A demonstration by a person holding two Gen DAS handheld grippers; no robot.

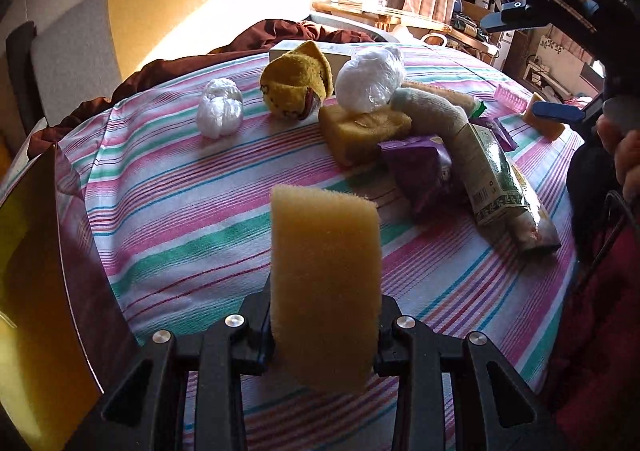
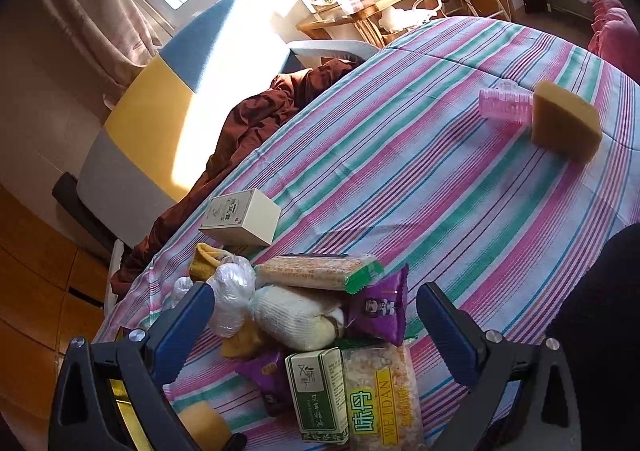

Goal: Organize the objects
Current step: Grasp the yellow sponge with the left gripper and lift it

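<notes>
Left hand-held gripper [image 1: 324, 325] is clamped nearly shut on a sponge [image 1: 324, 283]; I have it upright between the jaws, lifted clear of the striped bed [image 1: 192, 211]. Right hand-held gripper [image 2: 312, 327] hangs with jaws wide apart and nothing pinched, above the pile.

Step in hand, as I read it: carrying this sponge to wherever sponges get grouped. A second sponge [image 1: 362, 133] sits in the pile under a white plastic ball [image 1: 370, 79]. A third sponge [image 2: 566, 127] lies well apart at the far side, touching a pink comb [image 2: 506, 105].

The rest of the clutter: yellow sock [image 1: 296, 85], white sock [image 2: 296, 317], purple packet [image 2: 380, 305], green box [image 2: 318, 395], snack bag [image 2: 380, 399], white box [image 2: 242, 221].

Next move, my guess: swing left across to that far sponge, set down beside it, then open. It needs a low release so the foam doesn't bounce or roll. The right must stay out of the path.
</notes>
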